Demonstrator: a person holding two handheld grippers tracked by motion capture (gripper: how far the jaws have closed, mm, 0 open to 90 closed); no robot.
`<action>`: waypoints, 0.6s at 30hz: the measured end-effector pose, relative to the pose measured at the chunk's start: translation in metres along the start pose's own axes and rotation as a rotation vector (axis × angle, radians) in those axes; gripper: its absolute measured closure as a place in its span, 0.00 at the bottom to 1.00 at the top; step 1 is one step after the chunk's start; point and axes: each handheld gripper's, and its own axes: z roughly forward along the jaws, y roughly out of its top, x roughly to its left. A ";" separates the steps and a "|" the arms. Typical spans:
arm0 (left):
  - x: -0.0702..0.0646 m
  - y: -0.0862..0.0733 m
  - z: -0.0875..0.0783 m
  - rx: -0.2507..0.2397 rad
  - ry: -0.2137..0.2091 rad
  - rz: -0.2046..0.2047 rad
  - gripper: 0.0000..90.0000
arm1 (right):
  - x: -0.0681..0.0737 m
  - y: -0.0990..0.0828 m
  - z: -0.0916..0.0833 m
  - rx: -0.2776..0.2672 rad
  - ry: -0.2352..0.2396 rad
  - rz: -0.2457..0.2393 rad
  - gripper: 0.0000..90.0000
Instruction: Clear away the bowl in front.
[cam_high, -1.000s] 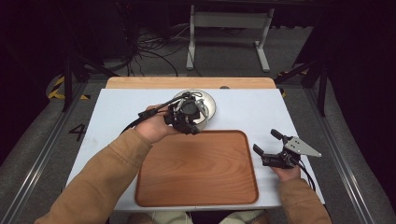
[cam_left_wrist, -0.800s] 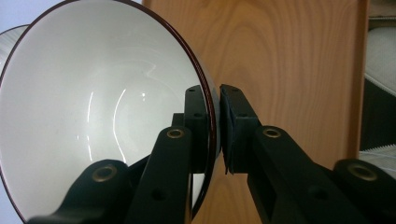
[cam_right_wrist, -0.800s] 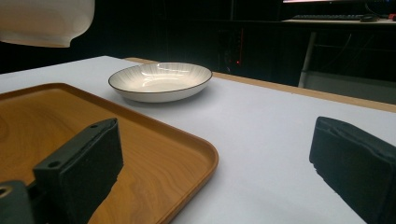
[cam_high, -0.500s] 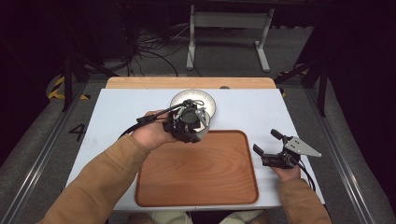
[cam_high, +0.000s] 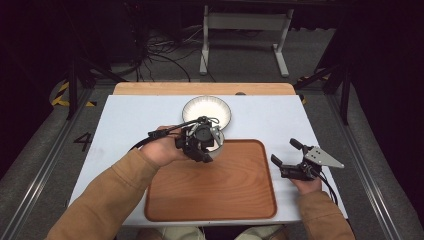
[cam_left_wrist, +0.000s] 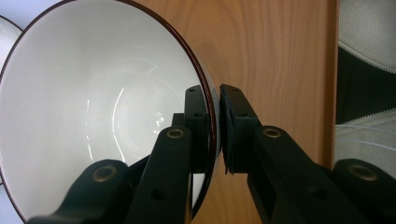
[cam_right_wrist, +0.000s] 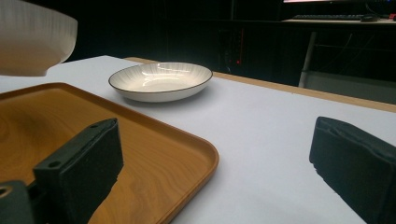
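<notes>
Left gripper view shows the white glazed bowl with a thin dark rim (cam_left_wrist: 102, 107) pinched at its edge by the left gripper (cam_left_wrist: 214, 126), one jaw inside the wall and one outside, closed on the rim. In the high view the bowl (cam_high: 216, 145) hangs above the far edge of the rounded rectangular wooden tray (cam_high: 210, 192), at about 11 o'clock of the tray's centre, held there by the left gripper (cam_high: 200, 140). The right gripper view shows the bowl's ribbed outer wall (cam_right_wrist: 32, 39) clear of the tray surface (cam_right_wrist: 154, 140), so it appears lifted and not resting.

The bowl looks like stiff glazed ceramic: probably moderately heavy, smooth and liable to slip, and breakable if dropped. A rim pinch loads one side only, so the bowl may tilt or rotate in the pads; a grip set well down over the wall, kept firm, would likely hold best.

At 12 o'clock of the tray, a second shallow white ribbed dish with a dark rim (cam_high: 206, 111) sits on the pale blue tabletop (cam_high: 125, 125).

At 3 o'clock of the tray, the right gripper (cam_high: 289, 161) rests near the table's edge, its jaws standing wide apart and empty (cam_right_wrist: 219, 154).
</notes>
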 end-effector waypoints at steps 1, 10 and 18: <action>-0.001 0.000 0.002 0.006 -0.007 0.001 0.92 | 0.000 0.000 0.000 0.000 0.000 0.000 0.03; -0.006 -0.001 0.016 0.023 -0.048 0.018 0.92 | 0.000 0.000 0.000 0.000 0.000 -0.001 0.03; -0.010 0.001 0.029 0.037 -0.077 0.026 0.92 | 0.000 0.000 0.000 0.000 0.001 -0.001 0.03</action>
